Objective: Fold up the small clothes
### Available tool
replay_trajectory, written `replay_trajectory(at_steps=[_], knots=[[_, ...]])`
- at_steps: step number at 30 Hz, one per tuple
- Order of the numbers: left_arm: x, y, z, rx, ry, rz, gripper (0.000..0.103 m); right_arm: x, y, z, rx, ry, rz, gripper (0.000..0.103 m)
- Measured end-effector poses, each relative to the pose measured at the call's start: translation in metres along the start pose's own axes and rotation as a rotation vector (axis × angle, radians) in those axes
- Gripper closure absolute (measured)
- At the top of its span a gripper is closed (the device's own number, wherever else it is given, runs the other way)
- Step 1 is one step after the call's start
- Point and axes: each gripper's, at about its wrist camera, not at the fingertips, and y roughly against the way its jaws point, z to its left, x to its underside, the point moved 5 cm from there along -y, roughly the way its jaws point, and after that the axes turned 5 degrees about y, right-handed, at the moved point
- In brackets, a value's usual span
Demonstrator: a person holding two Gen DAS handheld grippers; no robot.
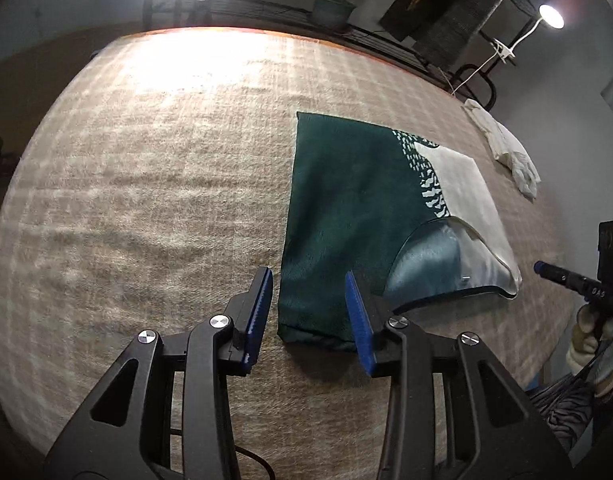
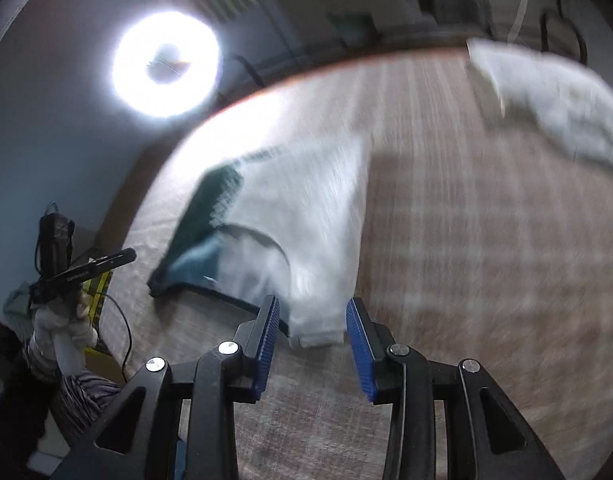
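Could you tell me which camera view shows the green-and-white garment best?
The left wrist view: the garment lies sharp and whole on the blanket. The right wrist view shows it blurred, mostly its white side.

Blurred view, right gripper (image 2: 312, 334) jaws apart around white sleeve cuff (image 2: 316, 330), green-and-white garment (image 2: 290, 208) on checked cloth (image 2: 466, 260)

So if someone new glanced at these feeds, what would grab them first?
Probably the green-and-white top, folded flat on the beige plaid tablecloth. Next, both grippers with jaws open: the left gripper over its green corner, the right gripper at its white corner. A ring light glares behind.
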Motion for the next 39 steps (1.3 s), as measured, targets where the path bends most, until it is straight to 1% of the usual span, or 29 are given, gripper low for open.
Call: replay_trajectory(at_steps=[3,8,11,12,14,16,19,23,25,28,29,30,31,32,33,35,37,38,39], knots=[[-0.003,-0.002,-0.010,-0.014,-0.024,-0.025,0.065,-0.007,-0.005,0.006,0.014,0.038,-0.008,0.068],[-0.016,-0.008,-0.032,-0.011,-0.029,-0.071,0.065,-0.039,0.000,0.039,0.018,0.138,-0.119,0.068],[-0.022,-0.016,-0.043,-0.018,-0.029,-0.080,0.065,-0.065,-0.016,0.062,-0.001,0.189,-0.140,0.076],[-0.023,-0.018,-0.047,-0.024,-0.032,-0.083,0.065,-0.072,-0.024,0.071,-0.010,0.208,-0.138,0.078],[-0.023,-0.025,-0.051,-0.037,-0.041,-0.078,0.065,-0.088,-0.044,0.091,-0.020,0.255,-0.128,0.079],[-0.022,-0.031,-0.052,-0.045,-0.046,-0.065,0.065,-0.099,-0.069,0.106,-0.005,0.300,-0.108,0.079],[-0.022,-0.037,-0.046,-0.071,-0.045,-0.052,0.065,-0.108,-0.105,0.117,0.015,0.325,-0.072,0.079],[-0.023,-0.043,-0.034,-0.077,-0.013,-0.027,0.065,-0.113,-0.134,0.121,0.026,0.348,-0.022,0.079],[-0.023,-0.043,-0.028,-0.085,-0.004,-0.024,0.065,-0.112,-0.146,0.118,0.037,0.350,0.016,0.079],[-0.024,-0.040,-0.020,-0.087,0.021,-0.025,0.065,-0.106,-0.154,0.113,0.033,0.336,0.054,0.079],[-0.024,-0.038,-0.016,-0.084,0.037,-0.023,0.062,-0.105,-0.154,0.112,0.031,0.338,0.056,0.079],[-0.024,-0.037,-0.012,-0.081,0.058,-0.018,0.050,-0.105,-0.151,0.112,0.025,0.338,0.056,0.079],[-0.024,-0.035,-0.006,-0.073,0.086,-0.013,0.042,-0.105,-0.149,0.112,0.016,0.329,0.054,0.079],[-0.024,-0.033,-0.001,-0.058,0.106,-0.014,0.042,-0.107,-0.142,0.110,-0.003,0.311,0.044,0.078],[-0.024,-0.031,0.004,-0.037,0.127,-0.015,0.042,-0.108,-0.135,0.108,-0.026,0.291,0.030,0.073],[-0.022,-0.028,0.014,-0.014,0.161,-0.010,0.042,-0.108,-0.114,0.101,-0.060,0.266,-0.006,0.069],[-0.020,-0.028,0.024,0.011,0.202,0.003,0.042,-0.106,-0.093,0.091,-0.058,0.252,-0.055,0.065],[-0.020,-0.030,0.028,0.026,0.221,0.013,0.042,-0.105,-0.083,0.083,-0.048,0.242,-0.086,0.062],[-0.019,-0.031,0.032,0.035,0.233,0.023,0.042,-0.102,-0.071,0.073,-0.033,0.229,-0.116,0.056]])
